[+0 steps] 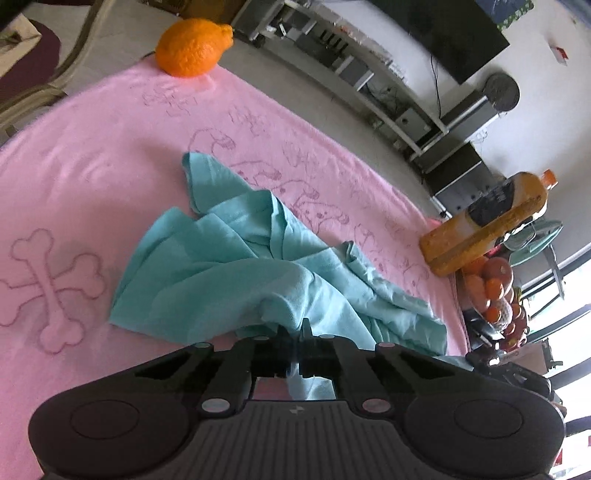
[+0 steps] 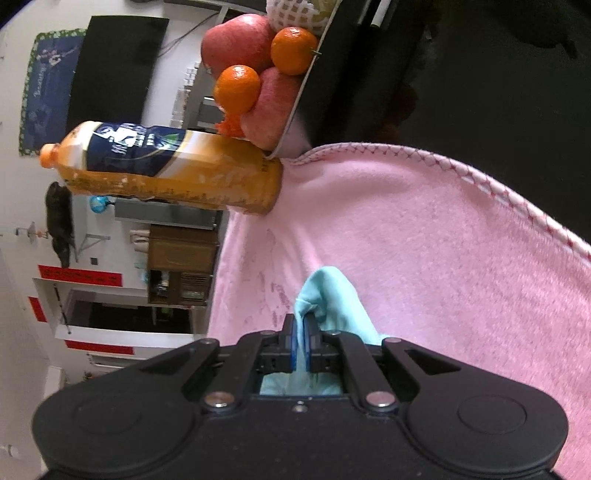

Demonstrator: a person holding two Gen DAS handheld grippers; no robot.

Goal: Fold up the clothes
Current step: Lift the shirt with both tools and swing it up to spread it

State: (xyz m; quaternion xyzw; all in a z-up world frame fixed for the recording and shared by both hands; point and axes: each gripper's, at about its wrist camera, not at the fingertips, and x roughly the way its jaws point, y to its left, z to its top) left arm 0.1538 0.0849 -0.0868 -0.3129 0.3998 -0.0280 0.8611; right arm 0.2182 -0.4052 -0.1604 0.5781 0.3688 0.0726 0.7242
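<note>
The left gripper (image 1: 291, 326) has its two black fingers pressed together on a fold of the teal garment (image 1: 236, 269), the cloth bunching up right at the tips. The right gripper (image 2: 303, 325) likewise pinches the garment (image 2: 328, 295): its two blue-padded fingers (image 2: 291, 332) clamp a gathered edge, and more teal fabric hangs down between the linkage arms.

There is one garment, thin, soft and smooth, lying crumpled in loose ridges near the middle of the pink blanket (image 1: 92, 166). One corner points away from the left gripper, toward the far edge of the blanket.

The blanket is a single fuzzy fleece sheet, printed with faint outlines of crossed bones and cartoon figures, and edged with red-and-white stitching (image 2: 480, 181) in the right wrist view.

On the blanket's far corner sits one bumpy orange citrus fruit (image 1: 194, 46). At another edge of the blanket stands one plastic bottle (image 2: 166, 166) of orange drink with an orange cap and a dark blue label. Just beside the bottle is one fruit bowl (image 2: 295, 118) heaped with two oranges and several red apples, one fruit in white foam netting. Beyond the blanket are a shelving unit (image 1: 369, 74) and a dark wall screen (image 1: 450, 33).
</note>
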